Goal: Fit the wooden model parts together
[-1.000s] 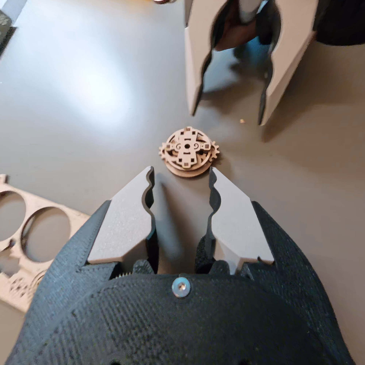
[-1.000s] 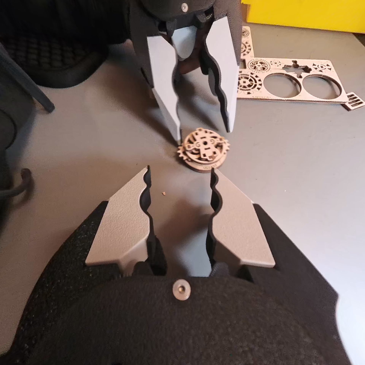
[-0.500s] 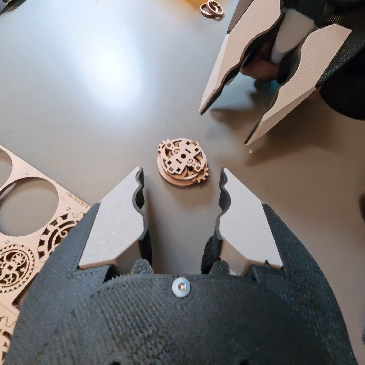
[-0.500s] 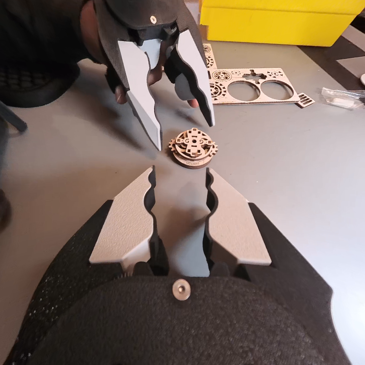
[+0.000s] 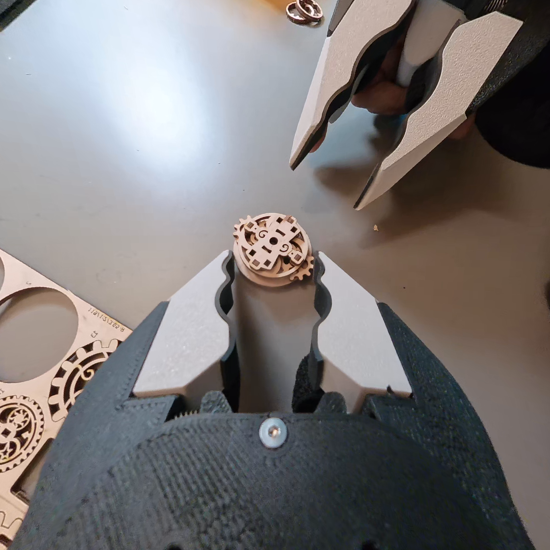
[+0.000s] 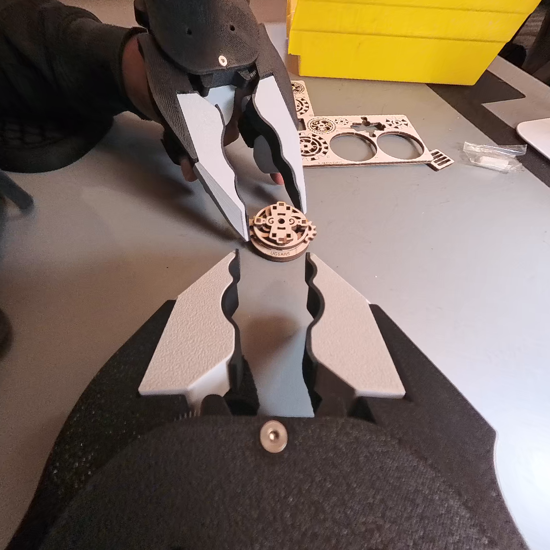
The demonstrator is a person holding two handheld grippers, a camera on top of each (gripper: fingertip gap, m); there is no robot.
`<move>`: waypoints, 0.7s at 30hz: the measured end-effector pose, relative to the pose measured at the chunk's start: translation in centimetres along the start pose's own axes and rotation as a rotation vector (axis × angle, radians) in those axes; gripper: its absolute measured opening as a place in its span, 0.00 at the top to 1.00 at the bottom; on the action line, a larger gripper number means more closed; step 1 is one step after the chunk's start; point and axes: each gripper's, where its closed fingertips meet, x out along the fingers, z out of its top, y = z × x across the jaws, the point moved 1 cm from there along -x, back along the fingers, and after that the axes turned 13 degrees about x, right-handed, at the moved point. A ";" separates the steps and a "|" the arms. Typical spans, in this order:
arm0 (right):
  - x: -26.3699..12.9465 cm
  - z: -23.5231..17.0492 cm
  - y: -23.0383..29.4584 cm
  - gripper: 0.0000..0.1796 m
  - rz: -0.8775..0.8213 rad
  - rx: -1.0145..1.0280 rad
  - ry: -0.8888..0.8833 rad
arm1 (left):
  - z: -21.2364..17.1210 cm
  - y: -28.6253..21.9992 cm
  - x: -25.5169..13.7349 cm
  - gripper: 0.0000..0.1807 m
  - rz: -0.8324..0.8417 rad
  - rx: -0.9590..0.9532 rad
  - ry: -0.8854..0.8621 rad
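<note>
Two grippers, both spread wide, holding nothing. Left gripper [image 5: 272,259]: fingertips bracket the round pale-wood gear assembly with cross-shaped top plate [image 5: 272,249], apparently to steady or seize it; contact unclear. Right gripper [image 6: 270,256]: poised just short of the same piece, which lies flat on the smooth grey matt tabletop [image 6: 416,268]. Flat punched-out plywood parts sheet [image 6: 357,140] lies well apart, presumably the source of the pieces. Yellow plastic bin [image 6: 401,38] at the far edge; small clear bag [image 6: 491,151] nearby.

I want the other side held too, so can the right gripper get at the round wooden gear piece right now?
Probably yes: the right gripper is open, and bare table lies between it and the gear piece. The left gripper straddles the far side.
</note>
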 end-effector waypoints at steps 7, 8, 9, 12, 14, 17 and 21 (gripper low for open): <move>0.2 0.8 -0.2 0.94 -0.022 0.007 -0.044 | 0.0 -0.2 0.0 0.71 -0.013 0.006 -0.008; 0.4 1.0 -0.2 0.98 -0.025 0.012 -0.051 | 0.0 -0.3 0.0 0.71 -0.016 0.007 -0.010; 0.7 1.2 0.0 1.00 -0.020 0.020 -0.052 | 0.0 -0.4 0.0 0.71 -0.020 0.008 -0.011; 2.1 1.4 0.9 1.00 0.008 0.030 0.000 | 0.1 -0.7 0.0 0.71 -0.020 0.016 -0.006; 3.1 1.2 1.0 1.00 -0.008 0.015 0.053 | 0.1 -0.8 0.0 0.71 -0.019 0.018 -0.002; 3.9 0.7 1.3 1.00 -0.001 0.000 0.112 | 0.0 -0.9 0.0 0.71 -0.016 0.009 -0.011; 4.0 0.6 1.3 1.00 -0.005 0.001 0.170 | -0.1 -0.9 -0.1 0.71 -0.020 0.001 -0.021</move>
